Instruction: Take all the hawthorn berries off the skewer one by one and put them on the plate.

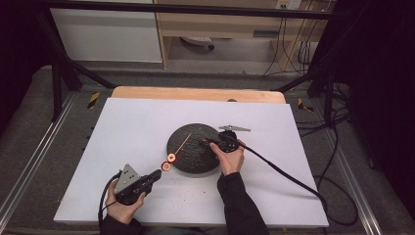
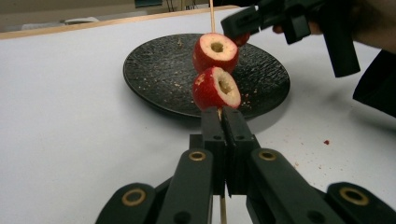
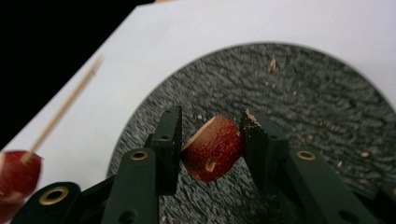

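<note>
Nearest the person, at the lower left of the high view, the left gripper (image 1: pixel 155 175) is clamped tight on the bare lower end of a thin wooden skewer (image 2: pixel 211 14), its jaws closed flat together just under the lowest of two red fruit pieces (image 2: pixel 215 87) threaded on the stick; the second piece (image 2: pixel 215 50) sits right above it, and the free tip runs up toward the top centre of the left gripper view. The grip is on a slim round stick, so any side push from the next piece could, I judge, twist it in the jaws or bend it until it snaps. Farther in, over the middle of the black plate (image 1: pixel 188 161), the right gripper (image 3: pixel 210 140) pinches a third fruit piece (image 3: pixel 212 148) between half-closed jaws, held tilted, with its cored hole not clearly in line with the skewer. If it meets the tip off-centre, the point may gouge the flesh, split the soft ring, or knock it loose onto the plate or the white table (image 1: pixel 132 122) beyond; squeezing harder to prevent that could crush it
</note>
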Demonstrator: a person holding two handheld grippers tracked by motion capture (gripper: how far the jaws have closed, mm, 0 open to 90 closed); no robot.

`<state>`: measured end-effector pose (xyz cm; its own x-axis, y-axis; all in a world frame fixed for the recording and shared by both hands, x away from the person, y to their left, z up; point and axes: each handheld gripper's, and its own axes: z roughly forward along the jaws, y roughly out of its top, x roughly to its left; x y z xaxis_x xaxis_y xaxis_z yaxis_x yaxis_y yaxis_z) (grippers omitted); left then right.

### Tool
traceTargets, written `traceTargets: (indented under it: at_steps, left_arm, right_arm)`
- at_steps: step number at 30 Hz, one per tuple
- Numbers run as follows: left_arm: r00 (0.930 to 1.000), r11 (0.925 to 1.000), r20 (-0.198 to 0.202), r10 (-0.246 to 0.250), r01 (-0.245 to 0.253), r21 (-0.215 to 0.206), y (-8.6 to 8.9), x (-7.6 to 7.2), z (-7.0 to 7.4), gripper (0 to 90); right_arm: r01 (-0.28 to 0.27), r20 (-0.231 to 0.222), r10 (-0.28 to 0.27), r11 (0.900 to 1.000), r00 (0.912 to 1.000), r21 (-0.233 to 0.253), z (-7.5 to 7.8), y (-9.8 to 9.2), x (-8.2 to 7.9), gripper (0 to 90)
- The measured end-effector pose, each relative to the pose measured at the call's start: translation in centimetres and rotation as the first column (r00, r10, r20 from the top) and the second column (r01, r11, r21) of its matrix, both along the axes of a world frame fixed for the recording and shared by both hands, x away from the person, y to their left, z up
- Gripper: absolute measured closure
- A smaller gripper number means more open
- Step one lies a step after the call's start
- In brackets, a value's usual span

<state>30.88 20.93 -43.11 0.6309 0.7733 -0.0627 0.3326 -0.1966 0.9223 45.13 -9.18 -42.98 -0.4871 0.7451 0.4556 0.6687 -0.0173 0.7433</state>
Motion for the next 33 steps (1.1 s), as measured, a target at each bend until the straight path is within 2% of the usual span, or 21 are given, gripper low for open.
traceTargets:
  at_steps: [7, 12, 17, 20, 26, 30, 33]
  left_arm:
    - [1.0, 1.0, -0.004, 0.004, -0.004, 0.003, 0.0, 0.1, -0.1, 88.4]
    - [1.0, 1.0, -0.008, 0.004, -0.004, 0.004, 0.0, 0.1, -0.1, 88.4]
    - [0.9999, 1.0, -0.01, 0.004, -0.004, 0.006, 0.0, 0.1, -0.1, 88.4]
    - [0.9999, 1.0, -0.01, 0.003, -0.003, 0.005, -0.1, 0.1, -0.1, 88.4]
    - [1.0, 1.0, -0.007, -0.001, 0.001, 0.006, -0.2, 0.0, -0.1, 88.4]
    - [1.0, 0.9999, -0.007, -0.007, 0.007, 0.008, -0.4, 0.0, -0.2, 88.4]
    - [0.9999, 0.9998, -0.005, -0.014, 0.014, 0.012, -0.6, -0.1, -0.2, 88.4]
  right_arm:
    - [-0.018, -0.03, 0.016, 0.998, 0.9994, -0.06, -1.8, 0.6, 0.0, 61.0]
    - [-0.027, -0.041, 0.024, 0.996, 0.9989, -0.079, -2.4, 0.8, -0.1, 60.3]
    - [-0.042, -0.018, 0.041, 0.996, 0.999, -0.081, -2.0, 0.7, -0.3, 50.6]
    - [-0.044, 0.021, 0.046, 0.995, 0.9987, -0.088, -1.2, 0.5, -0.6, 41.8]
    - [-0.076, 0.078, 0.08, 0.996, 0.9938, -0.048, 0.3, 0.1, -1.8, 22.4]
    - [-0.121, 0.097, 0.122, 0.992, 0.9878, -0.016, 0.8, 0.2, -2.8, 16.6]
    - [-0.147, 0.1, 0.145, 0.989, 0.9844, 0.018, 1.0, 0.4, -3.5, 15.6]
